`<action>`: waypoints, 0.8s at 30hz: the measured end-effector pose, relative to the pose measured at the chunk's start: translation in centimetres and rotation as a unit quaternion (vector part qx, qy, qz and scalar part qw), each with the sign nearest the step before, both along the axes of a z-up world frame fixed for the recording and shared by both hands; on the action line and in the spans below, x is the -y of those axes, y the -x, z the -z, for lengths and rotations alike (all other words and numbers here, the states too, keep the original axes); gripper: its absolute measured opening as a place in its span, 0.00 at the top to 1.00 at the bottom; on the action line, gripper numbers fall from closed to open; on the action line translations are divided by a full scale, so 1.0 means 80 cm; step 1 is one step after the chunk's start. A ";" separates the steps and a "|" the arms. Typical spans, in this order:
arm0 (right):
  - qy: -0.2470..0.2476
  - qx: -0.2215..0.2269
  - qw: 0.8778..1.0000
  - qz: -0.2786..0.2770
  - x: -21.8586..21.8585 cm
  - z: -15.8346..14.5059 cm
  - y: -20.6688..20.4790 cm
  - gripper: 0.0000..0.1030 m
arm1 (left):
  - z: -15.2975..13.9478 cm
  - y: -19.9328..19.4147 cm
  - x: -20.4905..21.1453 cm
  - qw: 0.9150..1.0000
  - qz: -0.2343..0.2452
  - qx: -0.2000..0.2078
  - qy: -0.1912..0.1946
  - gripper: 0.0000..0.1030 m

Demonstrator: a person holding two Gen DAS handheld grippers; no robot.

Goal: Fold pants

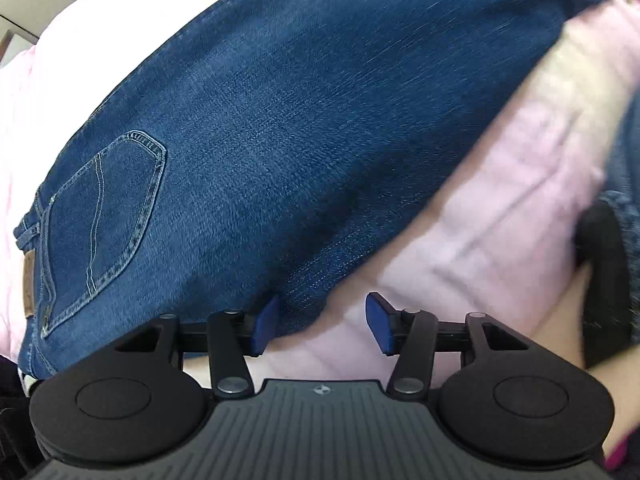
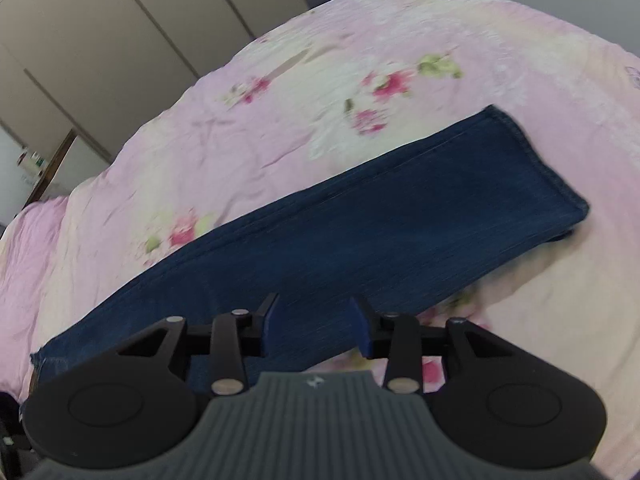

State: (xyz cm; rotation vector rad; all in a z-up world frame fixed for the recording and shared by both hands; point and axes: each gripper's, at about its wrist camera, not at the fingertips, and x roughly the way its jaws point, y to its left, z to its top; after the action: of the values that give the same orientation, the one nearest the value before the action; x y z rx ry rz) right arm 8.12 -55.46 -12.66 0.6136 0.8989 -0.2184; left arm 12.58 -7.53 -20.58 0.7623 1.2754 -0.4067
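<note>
Dark blue jeans (image 1: 280,128) lie flat on a pink bed cover, with a back pocket (image 1: 104,220) and a brown waist patch at the left of the left wrist view. My left gripper (image 1: 322,326) hangs open just over the near edge of the jeans; the left pad (image 1: 266,326) is over denim, the right pad over the cover, and neither presses on cloth. In the right wrist view, one folded leg (image 2: 400,220) runs out to its hem (image 2: 540,160) at the right. My right gripper (image 2: 316,330) stands open above this leg with nothing gripped.
The pink flowered bed cover (image 2: 320,80) spreads all around the jeans. Beige wardrobe doors (image 2: 100,20) stand beyond the bed on the left. A blurred dark sleeve and a black shape (image 1: 600,280) sit at the right edge of the left wrist view.
</note>
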 end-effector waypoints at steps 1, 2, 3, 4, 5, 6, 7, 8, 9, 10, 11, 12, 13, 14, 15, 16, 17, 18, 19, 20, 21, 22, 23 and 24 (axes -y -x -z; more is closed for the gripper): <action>-0.007 -0.003 1.000 -0.020 -0.023 -0.002 -0.007 0.65 | 0.004 -0.001 0.002 1.000 -0.003 0.010 -0.011 0.59; -0.009 -0.006 0.999 -0.036 -0.040 -0.003 -0.012 0.63 | 0.005 0.000 0.003 0.999 -0.002 0.024 -0.026 0.74; -0.008 -0.011 0.998 -0.059 -0.064 -0.005 -0.020 0.60 | 0.003 0.002 0.003 0.998 0.003 0.042 -0.038 0.84; -0.002 -0.014 0.997 -0.080 -0.084 -0.007 -0.026 0.56 | -0.006 0.005 -0.001 0.998 0.009 0.051 -0.023 0.93; 0.007 -0.017 0.995 -0.101 -0.104 -0.010 -0.030 0.54 | -0.018 0.006 -0.008 0.999 0.005 0.053 0.002 0.96; 0.019 -0.020 0.992 -0.125 -0.128 -0.012 -0.033 0.52 | -0.032 0.006 -0.016 0.998 -0.005 0.056 0.023 0.97; 0.029 -0.022 0.988 -0.148 -0.149 -0.013 -0.037 0.50 | -0.048 0.006 -0.025 0.997 -0.012 0.062 0.042 0.98; 0.036 -0.024 0.985 -0.167 -0.167 -0.013 -0.040 0.50 | -0.064 0.006 -0.033 0.996 -0.016 0.067 0.061 0.98; 0.040 -0.026 0.980 -0.193 -0.191 -0.011 -0.041 0.50 | -0.079 0.007 -0.039 0.994 -0.016 0.075 0.074 0.98; 0.042 -0.027 0.975 -0.218 -0.213 -0.008 -0.043 0.50 | -0.095 0.009 -0.045 0.993 -0.013 0.085 0.084 0.98; 0.042 -0.029 0.969 -0.241 -0.233 -0.004 -0.044 0.50 | -0.108 0.010 -0.050 0.991 -0.010 0.093 0.092 0.98; 0.045 -0.030 0.962 -0.268 -0.258 0.001 -0.046 0.50 | -0.119 0.010 -0.054 0.990 -0.007 0.096 0.099 0.98; 0.051 -0.028 0.953 -0.297 -0.285 0.006 -0.047 0.50 | -0.128 0.010 -0.055 0.990 -0.005 0.093 0.106 0.98; 0.058 -0.024 0.944 -0.322 -0.308 0.010 -0.048 0.50 | -0.134 0.008 -0.055 0.990 -0.001 0.093 0.110 0.98; 0.067 -0.019 0.934 -0.350 -0.333 0.014 -0.048 0.50 | -0.139 0.010 -0.055 0.989 0.004 0.095 0.111 0.98; 0.075 -0.012 0.924 -0.374 -0.357 0.017 -0.048 0.50 | -0.142 0.011 -0.055 0.989 0.007 0.096 0.112 0.98; 0.080 -0.004 0.914 -0.397 -0.379 0.020 -0.049 0.50 | -0.141 0.010 -0.050 0.989 0.008 0.096 0.113 0.98; 0.085 0.004 0.905 -0.418 -0.400 0.022 -0.050 0.50 | -0.141 0.007 -0.050 0.989 0.009 0.092 0.116 0.98; 0.092 0.011 0.894 -0.438 -0.421 0.025 -0.053 0.50 | -0.141 0.006 -0.050 0.989 0.010 0.087 0.119 0.98; 0.101 0.019 0.886 -0.452 -0.437 0.027 -0.054 0.50 | -0.141 0.006 -0.051 0.989 0.010 0.082 0.123 0.98; 0.116 0.030 0.875 -0.468 -0.454 0.031 -0.061 0.49 | -0.141 0.005 -0.052 0.989 0.009 0.078 0.127 0.98; 0.130 0.040 0.864 -0.485 -0.470 0.033 -0.063 0.49 | -0.138 -0.002 -0.052 0.989 0.008 0.073 0.132 0.98; 0.143 0.048 0.853 -0.499 -0.483 0.038 -0.069 0.48 | -0.137 -0.003 -0.054 0.988 0.007 0.068 0.137 0.98; 0.153 0.057 0.844 -0.511 -0.496 0.040 -0.073 0.46 | -0.137 -0.006 -0.057 0.988 0.006 0.063 0.143 0.98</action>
State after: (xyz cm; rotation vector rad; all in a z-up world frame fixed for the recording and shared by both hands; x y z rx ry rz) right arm 13.93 -15.77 -15.89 -0.2048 0.9401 0.6312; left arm 13.03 -2.99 -9.62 0.5425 1.0669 -0.5302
